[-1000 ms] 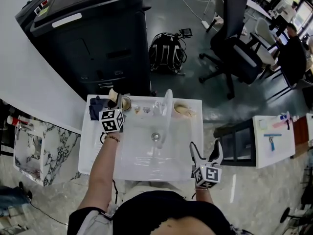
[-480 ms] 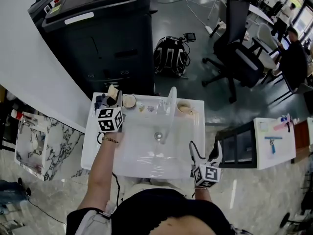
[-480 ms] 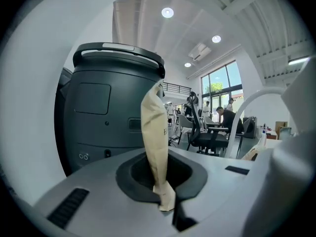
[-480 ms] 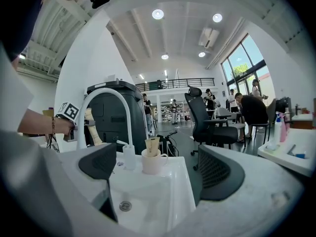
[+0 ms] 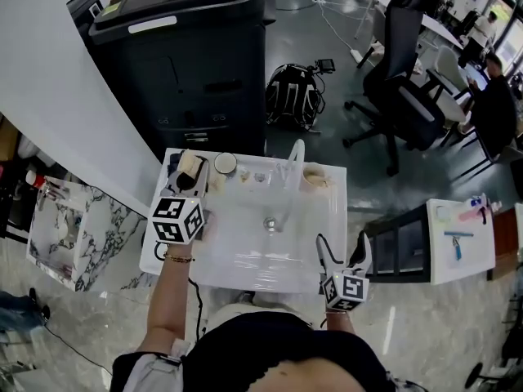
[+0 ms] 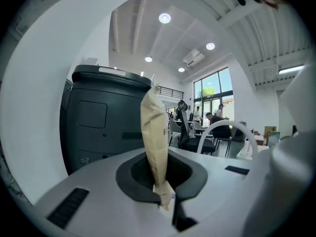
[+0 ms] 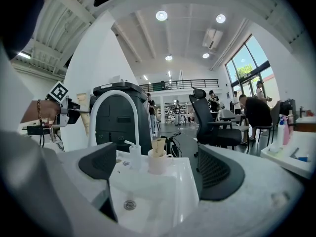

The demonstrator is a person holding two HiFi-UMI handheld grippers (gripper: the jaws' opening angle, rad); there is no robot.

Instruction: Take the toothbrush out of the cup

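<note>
Within left claw — perhaps papery toothbrush

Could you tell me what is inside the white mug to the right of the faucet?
The white mug holds beige paper-wrapped packets, whose tops stand above its rim. Their lower ends are hidden by the mug's wall.

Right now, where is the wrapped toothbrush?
Head view, left side: the left gripper pinches the toothbrush over the sink's back-left corner, beside the white cup.

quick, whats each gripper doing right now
Left gripper: shut on the paper-wrapped toothbrush.
Right gripper: open, nothing between its jaws.
</note>
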